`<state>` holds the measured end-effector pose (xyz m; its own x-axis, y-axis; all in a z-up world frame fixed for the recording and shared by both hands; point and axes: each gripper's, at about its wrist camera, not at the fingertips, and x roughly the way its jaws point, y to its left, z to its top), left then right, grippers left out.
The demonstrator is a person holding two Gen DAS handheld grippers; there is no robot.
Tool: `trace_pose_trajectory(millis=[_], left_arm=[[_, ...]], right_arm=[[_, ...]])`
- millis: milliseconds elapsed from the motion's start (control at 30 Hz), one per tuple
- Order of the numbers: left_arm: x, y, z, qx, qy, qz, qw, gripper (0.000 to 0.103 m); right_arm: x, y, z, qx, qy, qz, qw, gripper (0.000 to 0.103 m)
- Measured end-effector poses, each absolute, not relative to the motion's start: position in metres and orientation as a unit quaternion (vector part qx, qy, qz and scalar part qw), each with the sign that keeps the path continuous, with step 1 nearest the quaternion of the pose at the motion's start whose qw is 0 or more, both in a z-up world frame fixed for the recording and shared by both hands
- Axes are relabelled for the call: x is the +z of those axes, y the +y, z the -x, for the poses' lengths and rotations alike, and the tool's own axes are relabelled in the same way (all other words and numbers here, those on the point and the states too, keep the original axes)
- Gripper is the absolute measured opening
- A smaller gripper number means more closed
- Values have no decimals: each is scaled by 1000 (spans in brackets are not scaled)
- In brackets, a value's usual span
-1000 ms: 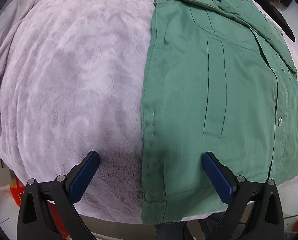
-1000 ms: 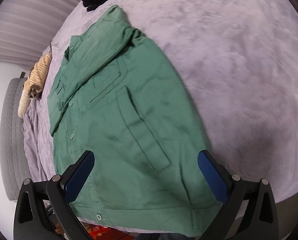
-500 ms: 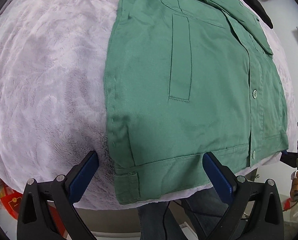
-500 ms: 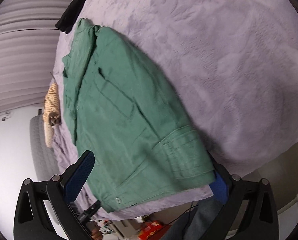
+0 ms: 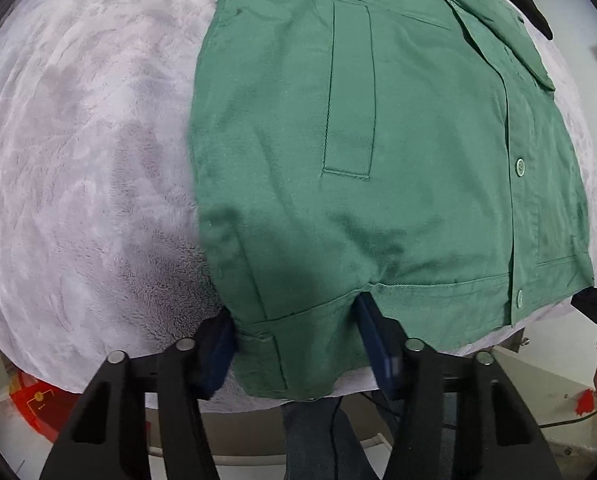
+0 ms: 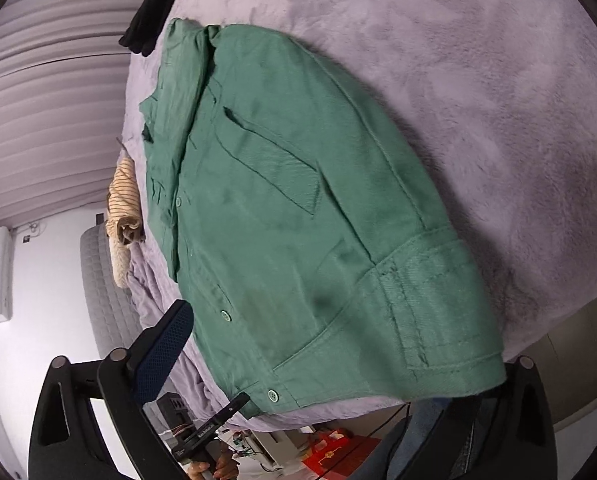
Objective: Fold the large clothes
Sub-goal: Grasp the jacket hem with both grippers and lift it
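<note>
At the near edge of the bed, my left gripper [image 5: 298, 336] has its two blue pads closed in on the hem corner of the green jacket [image 5: 378, 160]; the cloth is bunched between them, one pad [image 5: 218, 344] pressing its left side and the other tucked under a fold on the right. My right gripper [image 6: 338, 364] sits at the other hem corner: its left pad [image 6: 162, 352] stands clear in the air beside the buttoned front edge, while the right finger is hidden under the waistband, so I cannot tell whether it is clamped on anything. In the right wrist view I see the left gripper's tip [image 6: 218, 420] and the hand holding it low down, just below the hem. Beyond the grippers the jacket lies front up and folded narrow on the lilac fleece blanket [image 5: 78, 140], its buttons [image 5: 519, 168] running along the right side in my left view and a welt pocket [image 5: 350, 92] near the middle. Its sleeves and collar are folded across the far end. Further off, a striped beige garment [image 6: 124, 208] lies at the blanket's edge, and a black garment [image 6: 150, 8] lies past the collar.
</note>
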<state>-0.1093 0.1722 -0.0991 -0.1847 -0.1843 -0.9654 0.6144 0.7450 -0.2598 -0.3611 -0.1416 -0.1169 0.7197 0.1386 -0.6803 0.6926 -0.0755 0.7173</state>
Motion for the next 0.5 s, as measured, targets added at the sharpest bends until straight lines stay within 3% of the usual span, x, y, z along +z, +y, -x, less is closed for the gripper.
trace_pose_trajectory(millis=[33, 100, 300, 500], left_arm=[[-97, 174, 107, -331, 704, -138, 613, 33], [-89, 178, 102, -349, 714, -103, 598, 28], [-33, 178, 70, -391, 707, 27, 589, 27], [20, 132, 1, -391, 659, 75, 638, 27]], right_arm=[[-120, -141, 361, -227, 300, -702, 605, 49], [-122, -144, 360, -228, 314, -700, 600, 6], [-84, -162, 339, -136, 245, -716, 639, 6], [-27, -224, 271, -86, 218, -690, 685, 6]])
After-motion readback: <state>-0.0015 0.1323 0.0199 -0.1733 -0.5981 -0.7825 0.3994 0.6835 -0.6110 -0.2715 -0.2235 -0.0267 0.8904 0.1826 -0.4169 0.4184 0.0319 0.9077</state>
